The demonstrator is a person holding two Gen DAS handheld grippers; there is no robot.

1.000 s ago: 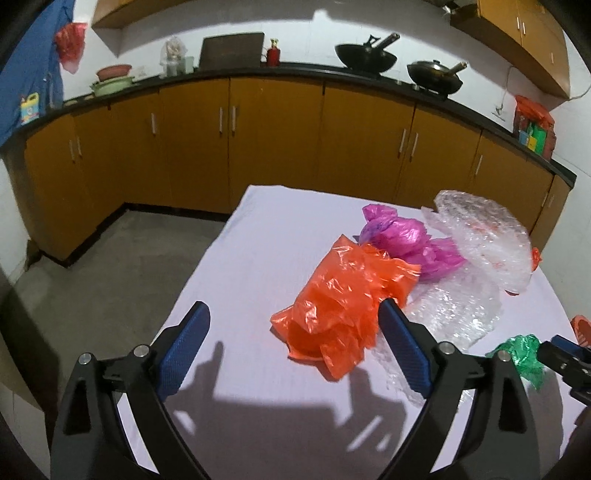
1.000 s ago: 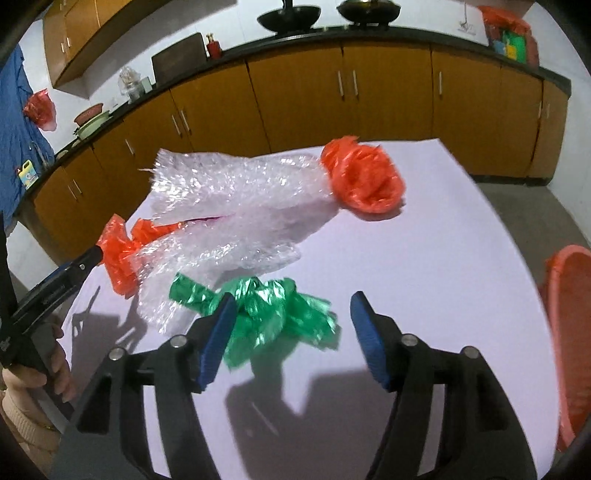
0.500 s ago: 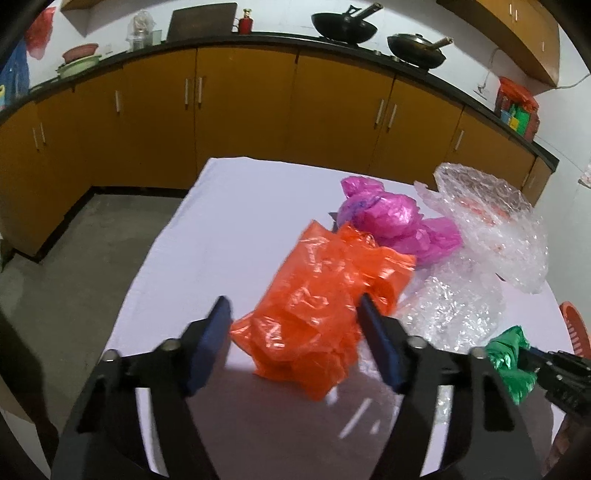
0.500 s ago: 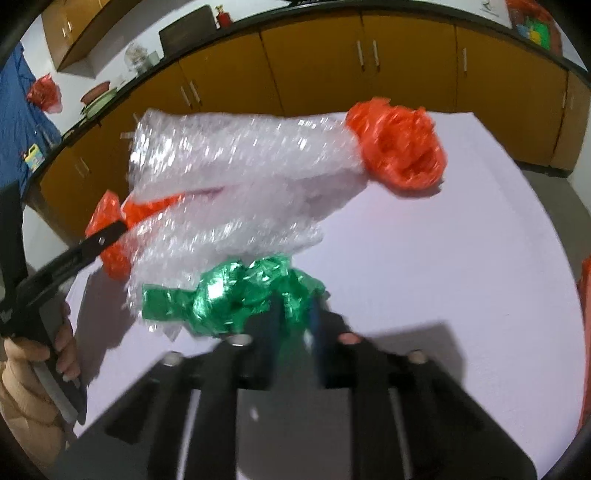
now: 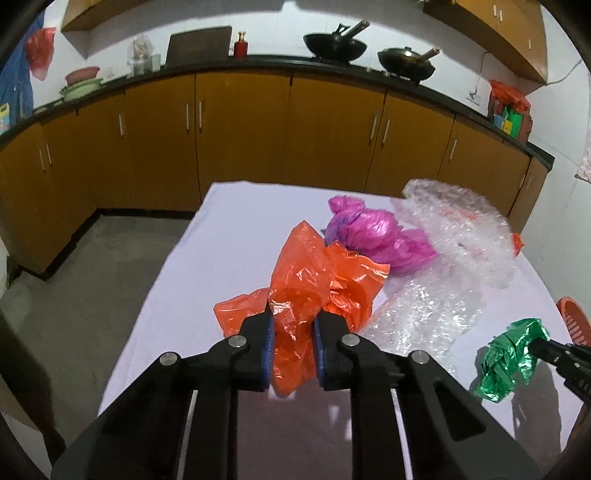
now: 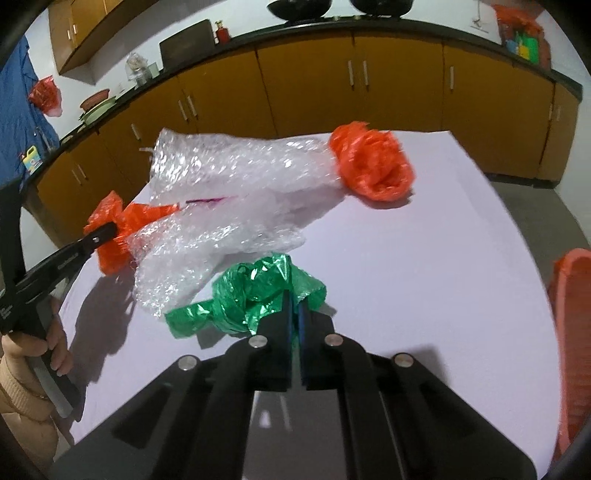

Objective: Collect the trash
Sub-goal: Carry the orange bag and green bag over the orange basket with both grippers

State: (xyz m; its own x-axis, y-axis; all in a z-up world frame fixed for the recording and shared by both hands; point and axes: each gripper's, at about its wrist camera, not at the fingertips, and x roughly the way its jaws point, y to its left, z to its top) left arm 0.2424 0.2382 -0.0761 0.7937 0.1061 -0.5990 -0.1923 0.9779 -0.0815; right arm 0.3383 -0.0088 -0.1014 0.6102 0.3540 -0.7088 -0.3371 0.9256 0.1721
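we have the left gripper closing on the crinkly orange bag, whose long axis runs away from us up the white table. right gripper is clamped tight on the shiny green foil wad, which stretches left. clear bubble wrap lies just beyond it.

A long run of orange-brown wooden base cabinets with slim metal handles curved along the white-painted walls, topped by a black stone counter. Two dark woks sat on it. Matching wall cupboards hung above. The floor was grey concrete.
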